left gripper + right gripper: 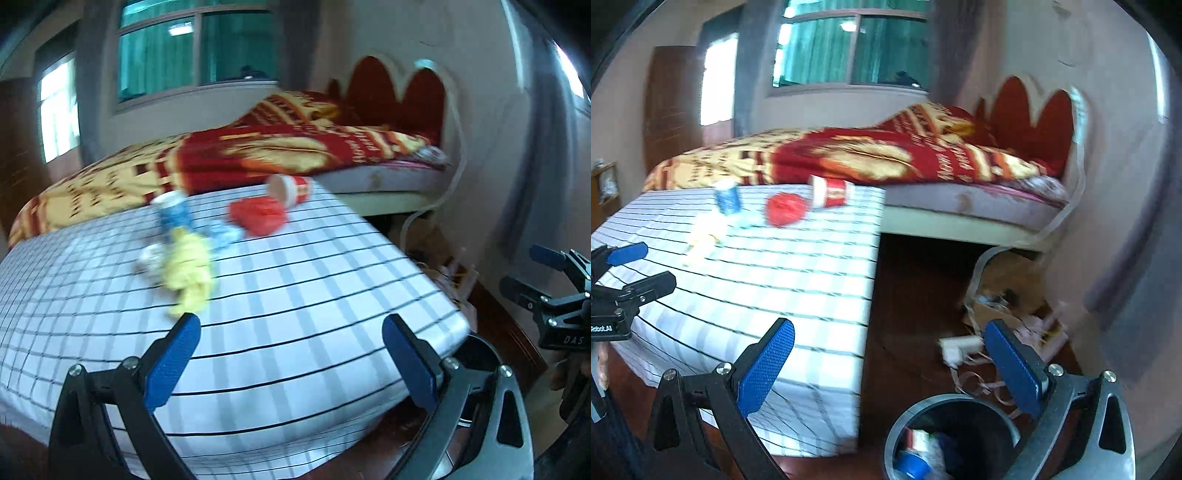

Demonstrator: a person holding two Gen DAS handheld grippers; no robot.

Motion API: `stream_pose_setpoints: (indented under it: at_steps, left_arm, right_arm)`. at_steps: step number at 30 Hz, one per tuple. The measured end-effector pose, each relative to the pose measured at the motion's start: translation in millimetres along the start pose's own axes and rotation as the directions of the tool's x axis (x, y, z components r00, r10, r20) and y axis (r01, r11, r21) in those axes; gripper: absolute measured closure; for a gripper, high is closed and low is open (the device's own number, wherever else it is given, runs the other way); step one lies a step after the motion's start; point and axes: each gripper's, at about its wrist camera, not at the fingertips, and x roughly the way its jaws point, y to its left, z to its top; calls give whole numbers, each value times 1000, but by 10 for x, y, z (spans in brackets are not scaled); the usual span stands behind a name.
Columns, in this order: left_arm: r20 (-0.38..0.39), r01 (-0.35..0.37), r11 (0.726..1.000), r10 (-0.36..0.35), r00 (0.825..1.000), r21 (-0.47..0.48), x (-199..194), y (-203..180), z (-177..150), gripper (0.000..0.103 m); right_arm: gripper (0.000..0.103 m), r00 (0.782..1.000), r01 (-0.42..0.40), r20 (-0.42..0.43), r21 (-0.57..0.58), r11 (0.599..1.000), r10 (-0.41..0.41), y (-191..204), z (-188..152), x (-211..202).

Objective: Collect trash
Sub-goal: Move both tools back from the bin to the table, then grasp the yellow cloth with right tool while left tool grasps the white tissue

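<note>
Trash lies on a table under a white checked cloth point(295, 295) point(757, 266): a crumpled yellow wrapper point(188, 273) point(701, 240), a blue-and-white cup point(173, 212) point(727, 199), a red crumpled wad point(258, 216) point(785, 208) and a red-and-white paper cup on its side point(290, 189) point(831, 195). My left gripper point(291, 354) is open over the cloth's near part, with the yellow wrapper just beyond its left finger. My right gripper point(890, 362) is open and empty, above a black bin point(953, 435) that holds some trash.
A bed with a red and gold blanket point(258, 147) point(868, 151) stands behind the table. An open cardboard box and loose clutter point(1008, 306) lie on the dark floor by the wall. The right gripper point(554, 295) shows at the left wrist view's right edge.
</note>
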Motion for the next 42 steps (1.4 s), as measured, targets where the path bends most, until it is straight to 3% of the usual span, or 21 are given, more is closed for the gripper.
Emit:
stream_pose_setpoints:
  at_steps: [6, 12, 17, 23, 33, 35, 36, 42]
  left_arm:
    - [-22, -96, 991, 94, 995, -95, -4, 718, -119, 4]
    - [-40, -172, 974, 168, 985, -147, 9, 1298, -218, 4]
    - [-54, -198, 964, 191, 980, -179, 107, 1575, -226, 7]
    - [-65, -201, 959, 191, 979, -201, 305, 1754, -164, 8]
    - [-85, -185, 963, 171, 982, -196, 658, 1793, -13, 8]
    - [-86, -180, 963, 165, 982, -199, 701, 1778, 12, 8]
    - [-85, -173, 964, 159, 984, -201, 722, 1770, 29, 8]
    - [-70, -136, 970, 124, 990, -203, 905, 1718, 226, 13]
  right_arm:
    - [0, 993, -113, -28, -45, 993, 112, 602, 231, 261]
    - [0, 972, -236, -23, -56, 970, 235, 1247, 518, 499]
    - [0, 948, -317, -43, -97, 943, 314, 1896, 759, 847]
    - [6, 940, -334, -109, -88, 938, 324, 2312, 925, 1385]
    - [28, 905, -365, -238, -3, 931, 354, 2482, 946, 2114]
    - [61, 882, -409, -254, 10, 913, 398, 2497, 929, 2163]
    - [68, 881, -414, -252, 5, 910, 401, 2494, 933, 2150]
    - [70, 915, -390, -124, -22, 920, 385, 2312, 1119, 1900]
